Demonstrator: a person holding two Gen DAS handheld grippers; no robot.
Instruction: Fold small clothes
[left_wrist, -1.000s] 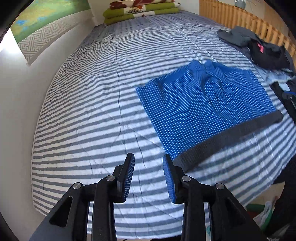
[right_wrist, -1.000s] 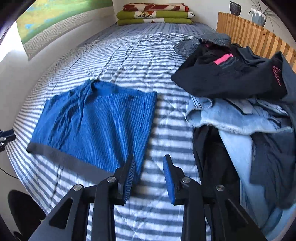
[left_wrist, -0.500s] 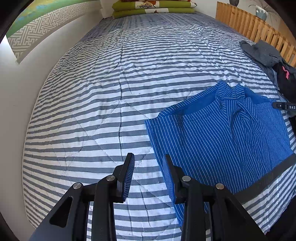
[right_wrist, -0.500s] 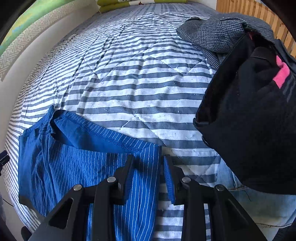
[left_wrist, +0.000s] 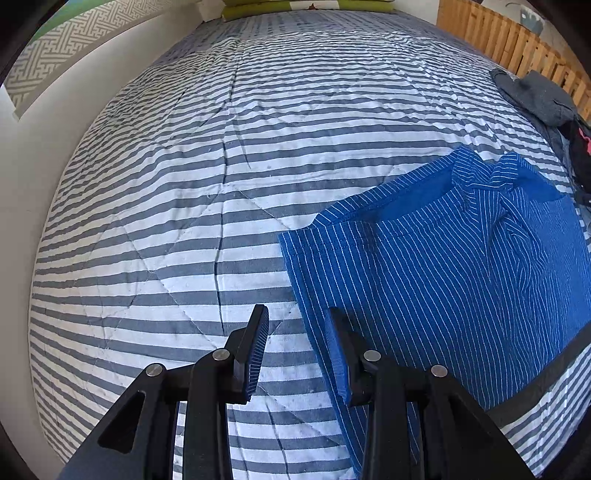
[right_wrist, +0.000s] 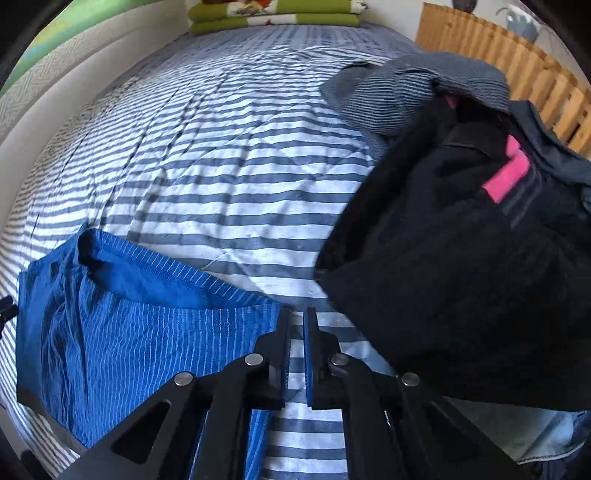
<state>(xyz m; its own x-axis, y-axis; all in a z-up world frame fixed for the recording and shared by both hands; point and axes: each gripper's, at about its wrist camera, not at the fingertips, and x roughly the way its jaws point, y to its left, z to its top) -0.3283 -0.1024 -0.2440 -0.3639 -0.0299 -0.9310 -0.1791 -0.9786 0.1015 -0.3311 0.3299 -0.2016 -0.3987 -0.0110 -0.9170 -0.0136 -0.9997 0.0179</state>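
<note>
Blue pin-striped shorts (left_wrist: 443, 277) with a dark waistband lie flat on the striped bed cover (left_wrist: 184, 184). My left gripper (left_wrist: 297, 321) is open just above the bed. Its right finger is over the shorts' left edge and its left finger over bare cover. In the right wrist view the shorts (right_wrist: 129, 332) lie at lower left. My right gripper (right_wrist: 295, 317) has closed to a thin slit at the far right corner of their hem. The cloth's edge runs under its left finger.
A heap of dark clothes (right_wrist: 461, 258) with a pink tag and a grey garment (left_wrist: 535, 96) lies right of the shorts, close to my right gripper. A wooden slatted rail (right_wrist: 498, 62) borders the bed's right side, a wall (left_wrist: 37, 166) its left. Folded green blankets (right_wrist: 273, 14) lie at the head.
Both grippers moved forward from the waistband side to the shorts' far hem corners. The right gripper's jaws went from wide apart to nearly together at the corner. The left gripper stayed open.
</note>
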